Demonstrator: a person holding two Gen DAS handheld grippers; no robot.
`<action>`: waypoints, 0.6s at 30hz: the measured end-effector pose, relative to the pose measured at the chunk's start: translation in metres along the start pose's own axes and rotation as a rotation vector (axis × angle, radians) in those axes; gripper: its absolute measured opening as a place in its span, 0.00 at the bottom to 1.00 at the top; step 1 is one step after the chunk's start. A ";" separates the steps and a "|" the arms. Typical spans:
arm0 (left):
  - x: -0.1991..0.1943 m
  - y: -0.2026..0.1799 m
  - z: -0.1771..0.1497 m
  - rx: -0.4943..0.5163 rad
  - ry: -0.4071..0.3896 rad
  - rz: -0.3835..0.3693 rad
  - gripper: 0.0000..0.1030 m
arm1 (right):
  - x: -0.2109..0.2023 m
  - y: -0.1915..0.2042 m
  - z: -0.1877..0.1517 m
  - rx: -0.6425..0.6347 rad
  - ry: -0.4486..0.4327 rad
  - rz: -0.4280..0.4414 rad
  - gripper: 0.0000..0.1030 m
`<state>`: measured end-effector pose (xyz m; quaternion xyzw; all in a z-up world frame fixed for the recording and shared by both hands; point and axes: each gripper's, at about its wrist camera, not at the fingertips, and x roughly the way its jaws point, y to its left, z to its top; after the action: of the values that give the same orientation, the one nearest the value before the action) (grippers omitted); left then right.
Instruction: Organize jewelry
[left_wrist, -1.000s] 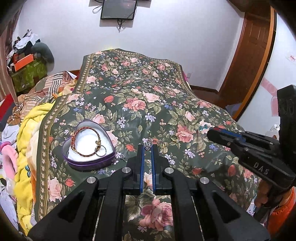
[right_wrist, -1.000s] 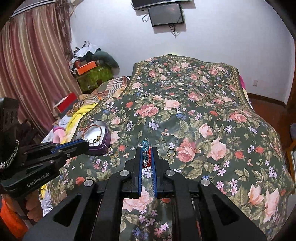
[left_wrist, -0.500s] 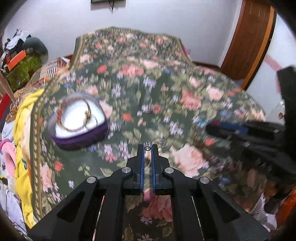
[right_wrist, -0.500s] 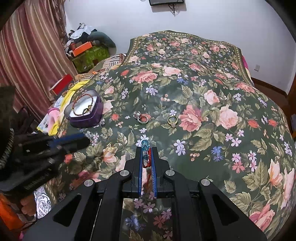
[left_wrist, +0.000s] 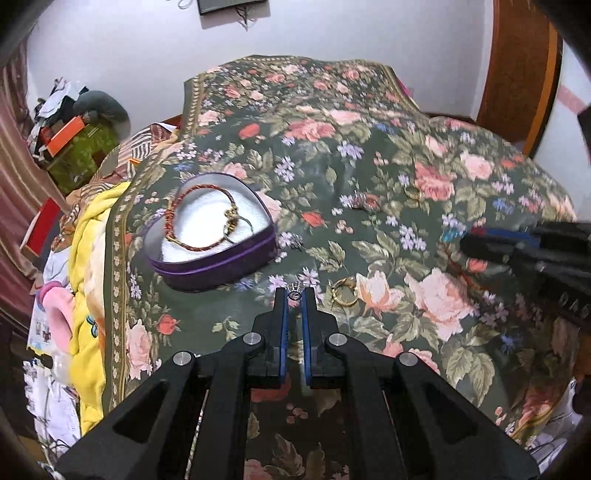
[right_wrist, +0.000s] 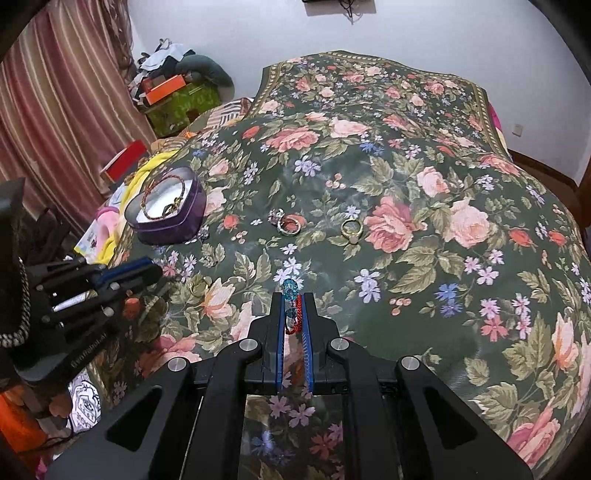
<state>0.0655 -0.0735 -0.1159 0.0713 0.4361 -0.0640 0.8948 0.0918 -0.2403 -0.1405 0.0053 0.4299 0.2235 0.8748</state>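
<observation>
My left gripper (left_wrist: 294, 294) is shut on a small silver ring (left_wrist: 295, 294), held above the floral bedspread just right of the purple heart-shaped box (left_wrist: 214, 264). A red-and-gold bracelet (left_wrist: 199, 216) lies in that box on white padding. My right gripper (right_wrist: 292, 297) is shut on a red cord bracelet with blue beads (right_wrist: 290, 290), raised over the spread; it also shows at the right of the left wrist view (left_wrist: 469, 236). Loose on the spread lie a gold ring (left_wrist: 345, 293), a silver ring (right_wrist: 289, 226) and another gold ring (right_wrist: 351, 228).
The floral bedspread (right_wrist: 424, 177) covers the whole bed. A yellow blanket (left_wrist: 86, 266) hangs off its left side. Boxes and clothes (right_wrist: 173, 88) are piled in the far left corner, by a striped curtain (right_wrist: 62, 92). A wooden door (left_wrist: 517, 66) stands at the right.
Both grippers have risen and pulled back from the spread, each keeping its piece. The left one has swung toward the heart-shaped box, which now looks nearer.
</observation>
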 end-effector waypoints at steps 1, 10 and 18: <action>-0.002 0.002 0.001 -0.007 -0.008 -0.003 0.05 | 0.000 0.001 0.000 -0.003 0.001 0.000 0.07; -0.019 0.008 0.012 -0.059 -0.059 -0.099 0.05 | 0.016 0.006 -0.005 -0.032 0.060 -0.020 0.07; -0.029 0.013 0.017 -0.121 -0.068 -0.226 0.05 | 0.011 -0.001 -0.008 0.026 0.081 0.055 0.23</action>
<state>0.0629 -0.0627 -0.0816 -0.0345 0.4140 -0.1406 0.8987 0.0921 -0.2382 -0.1537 0.0195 0.4673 0.2421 0.8501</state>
